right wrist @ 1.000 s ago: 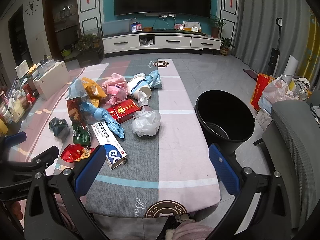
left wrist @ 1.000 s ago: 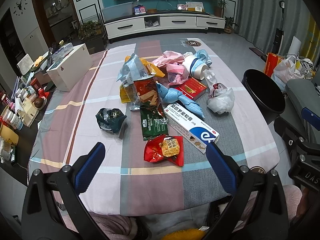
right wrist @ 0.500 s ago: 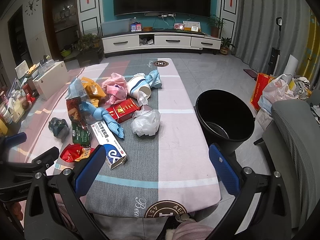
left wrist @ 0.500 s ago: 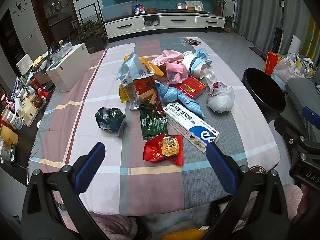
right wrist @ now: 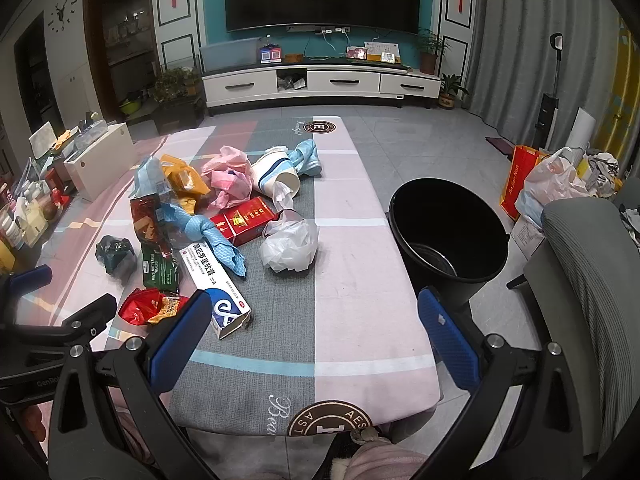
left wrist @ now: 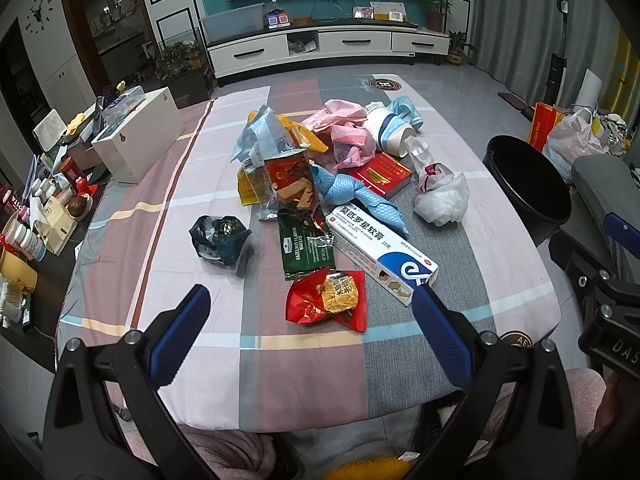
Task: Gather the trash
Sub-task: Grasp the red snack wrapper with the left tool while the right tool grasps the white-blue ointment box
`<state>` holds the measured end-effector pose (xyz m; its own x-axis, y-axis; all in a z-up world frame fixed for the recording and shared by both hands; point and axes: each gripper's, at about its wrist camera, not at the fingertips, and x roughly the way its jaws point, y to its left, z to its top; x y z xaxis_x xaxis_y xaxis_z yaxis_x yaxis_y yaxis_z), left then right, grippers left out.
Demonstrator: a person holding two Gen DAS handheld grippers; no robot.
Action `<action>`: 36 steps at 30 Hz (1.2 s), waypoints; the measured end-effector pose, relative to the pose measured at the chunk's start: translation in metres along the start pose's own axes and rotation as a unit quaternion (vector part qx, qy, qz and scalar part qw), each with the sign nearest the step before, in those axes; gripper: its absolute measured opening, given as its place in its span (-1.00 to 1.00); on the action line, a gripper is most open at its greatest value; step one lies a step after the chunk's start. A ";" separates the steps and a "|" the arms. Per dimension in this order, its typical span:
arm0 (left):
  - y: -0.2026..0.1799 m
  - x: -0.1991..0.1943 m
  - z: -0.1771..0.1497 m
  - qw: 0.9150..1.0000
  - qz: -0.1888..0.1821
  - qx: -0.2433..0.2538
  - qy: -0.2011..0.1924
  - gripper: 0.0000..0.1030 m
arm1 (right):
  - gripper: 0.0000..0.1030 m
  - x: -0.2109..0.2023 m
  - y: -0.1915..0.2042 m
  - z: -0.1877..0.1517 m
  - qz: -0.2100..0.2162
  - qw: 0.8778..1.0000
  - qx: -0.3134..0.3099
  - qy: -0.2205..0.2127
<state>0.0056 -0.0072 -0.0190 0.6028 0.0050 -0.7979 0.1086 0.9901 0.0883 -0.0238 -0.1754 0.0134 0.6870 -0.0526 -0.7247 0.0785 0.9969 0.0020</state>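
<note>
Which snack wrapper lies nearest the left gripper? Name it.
The red wrapper, torn open with a yellow packet on it, lies nearest the left gripper. The dark green wafer wrapper and the crumpled dark wrapper lie farther up the table.

The green wrapper [left wrist: 307, 246] reads "HAZELNUT FLAVOUR WAFERS". The long white and blue box [left wrist: 380, 254] carries Chinese characters and "20". The tablecloth [right wrist: 320, 424] bears a round brown emblem with "AES" and "AST" around an "H", beside script beginning "Bea". The orange paper bag [right wrist: 516, 184] reads "Jin Xian Nian", roughly. The right gripper's body [left wrist: 616, 348] shows "DAS".
</note>
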 end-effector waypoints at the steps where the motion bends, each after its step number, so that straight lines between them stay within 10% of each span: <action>1: 0.000 0.000 0.000 1.000 0.000 0.000 0.000 0.95 | 0.95 0.002 0.000 -0.001 0.000 1.000 0.000 0.000; 9: 0.001 0.001 0.001 1.000 -0.007 -0.003 -0.001 0.95 | 0.95 0.001 0.000 0.000 0.003 1.000 0.000 0.000; 16: 0.052 0.026 0.004 0.984 -0.152 -0.090 -0.005 0.95 | 0.95 0.045 -0.007 -0.001 0.104 0.994 -0.007 0.035; 26: 0.056 0.107 -0.017 0.971 -0.216 -0.084 0.060 0.91 | 0.91 0.108 0.045 -0.007 0.173 0.973 -0.116 0.102; 36: 0.038 0.140 -0.020 0.962 -0.248 -0.080 0.078 -0.34 | 0.26 0.157 0.066 -0.019 0.178 0.963 -0.146 0.142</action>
<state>0.0781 0.0335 -0.1389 0.3810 -0.4656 -0.7988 0.2217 0.8848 -0.4099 0.0758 -0.1169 -0.1135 0.4051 0.2727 -0.8726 -0.3606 0.9248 0.1216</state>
